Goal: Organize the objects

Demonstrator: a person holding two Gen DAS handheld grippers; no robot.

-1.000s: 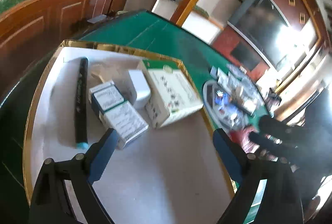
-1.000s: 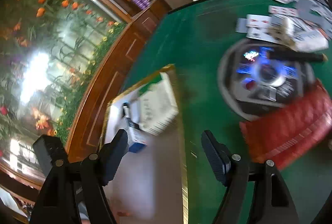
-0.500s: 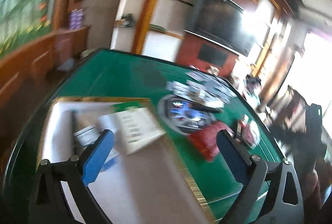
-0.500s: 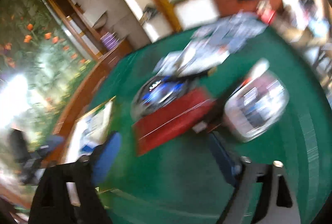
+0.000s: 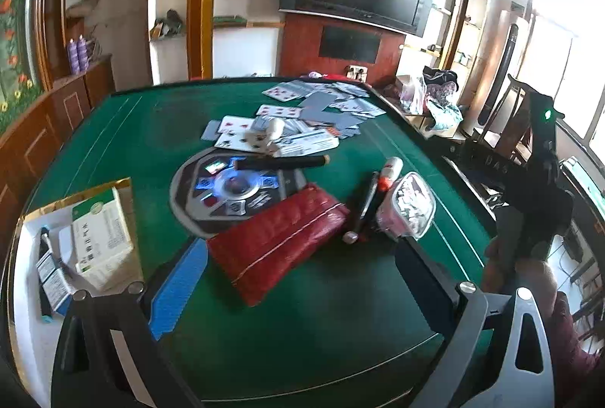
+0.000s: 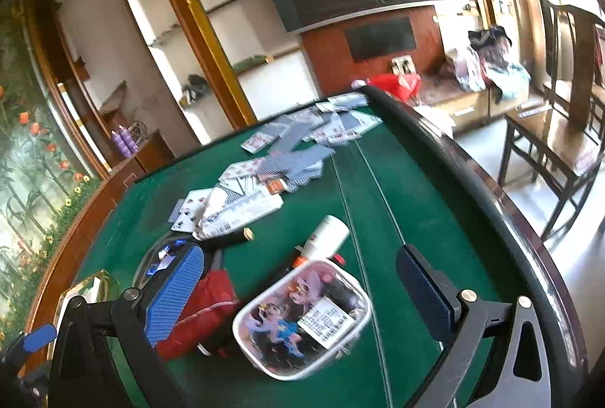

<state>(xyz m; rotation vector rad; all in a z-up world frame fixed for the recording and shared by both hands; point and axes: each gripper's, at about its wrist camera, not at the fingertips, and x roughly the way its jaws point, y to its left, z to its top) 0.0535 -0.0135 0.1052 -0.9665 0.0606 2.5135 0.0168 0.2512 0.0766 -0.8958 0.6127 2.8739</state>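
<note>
On the green table (image 5: 113, 151) lie a red wallet (image 5: 276, 238), a clear plastic box with a cartoon lid (image 5: 410, 207), a white bottle (image 5: 389, 171), a black tube (image 5: 280, 163), a black pen (image 5: 365, 207) and scattered playing cards (image 5: 314, 105). My left gripper (image 5: 300, 249) hangs open above the wallet's near end, holding nothing. My right gripper (image 6: 298, 253) hovers over the box (image 6: 302, 313), short of the bottle (image 6: 327, 234). Its jaws are opening and no pad touches anything. The wallet (image 6: 200, 309) sits partly behind its left finger.
A gold-rimmed white tray (image 5: 22, 294) at the left holds a green-and-white carton (image 5: 100, 238) and smaller boxes. A round grey console (image 5: 234, 188) is set into the table's middle. Dark chairs (image 6: 559, 128) stand beyond the right table edge (image 6: 472, 173).
Both views have swung right from the tray to the table's middle. The right jaws stand wider than a second ago. Neither gripper has taken hold of anything.
</note>
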